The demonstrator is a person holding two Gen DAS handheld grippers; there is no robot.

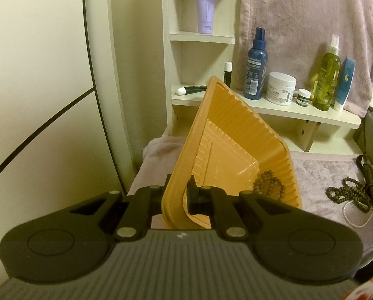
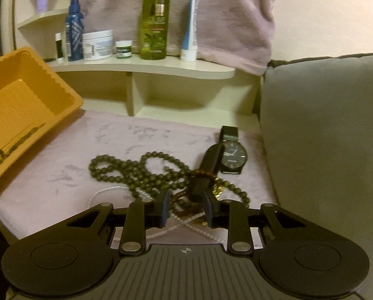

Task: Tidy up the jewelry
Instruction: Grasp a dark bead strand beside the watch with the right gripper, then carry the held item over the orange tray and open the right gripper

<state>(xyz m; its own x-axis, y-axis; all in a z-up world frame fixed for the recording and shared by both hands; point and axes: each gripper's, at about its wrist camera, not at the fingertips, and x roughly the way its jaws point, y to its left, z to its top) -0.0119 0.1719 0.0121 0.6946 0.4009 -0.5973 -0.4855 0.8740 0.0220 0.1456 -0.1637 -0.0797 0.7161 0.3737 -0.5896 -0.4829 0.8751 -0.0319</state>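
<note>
Your left gripper (image 1: 177, 196) is clamped on the rim of the orange tray (image 1: 226, 135), tilting it; one bead bracelet (image 1: 269, 187) already lies inside. Right of the tray, your right gripper (image 2: 186, 206) hangs unclenched over the bead necklace (image 2: 136, 172) and pearl strand (image 2: 161, 232). Only the right view shows the watch (image 2: 232, 157), still out.

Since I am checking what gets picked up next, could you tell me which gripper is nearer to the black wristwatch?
Right. The right gripper hovers over the tangled jewelry, just short of the wristwatch. The left gripper is clamped on the orange tray's rim, away from it.
</note>
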